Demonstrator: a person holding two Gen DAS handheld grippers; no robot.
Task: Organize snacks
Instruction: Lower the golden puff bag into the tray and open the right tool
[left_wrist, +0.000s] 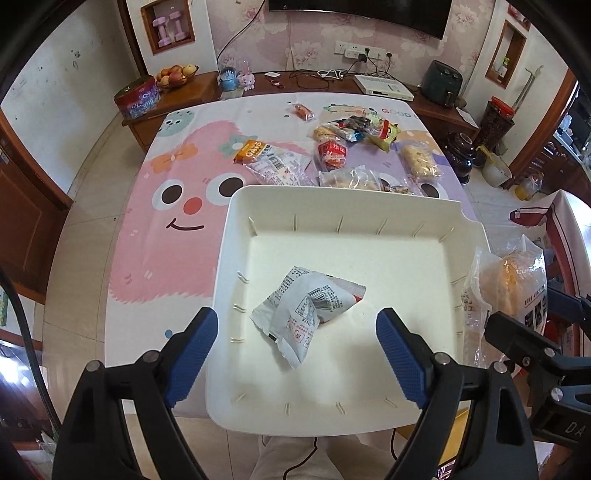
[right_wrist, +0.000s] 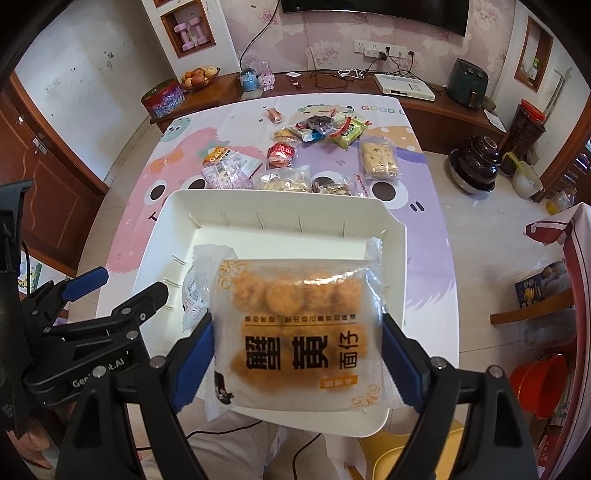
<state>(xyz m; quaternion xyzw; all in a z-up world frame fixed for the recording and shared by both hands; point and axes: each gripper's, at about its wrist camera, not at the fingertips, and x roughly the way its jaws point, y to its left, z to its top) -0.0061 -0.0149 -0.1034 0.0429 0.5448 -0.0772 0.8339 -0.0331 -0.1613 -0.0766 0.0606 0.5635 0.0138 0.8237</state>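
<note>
One packet (left_wrist: 308, 312) lies in the tray (right_wrist: 391, 236); right gripper (right_wrist: 297, 363), clamped on the orange bag (right_wrist: 301, 332), should release toward three o'clock, left gripper (left_wrist: 297, 354) hanging wide and empty.

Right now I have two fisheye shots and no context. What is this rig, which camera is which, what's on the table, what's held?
No robot arm here: a person holds one pair of tongs in each hand, each with a camera looking along its blue fingers. The left view shows the left tongs open over a white tray, with one crumpled grey snack packet inside. The right view shows the right tongs gripping a clear bag of orange snack balls above that tray. Behind it, loose snack packets lie on a cartoon tablecloth.
</note>
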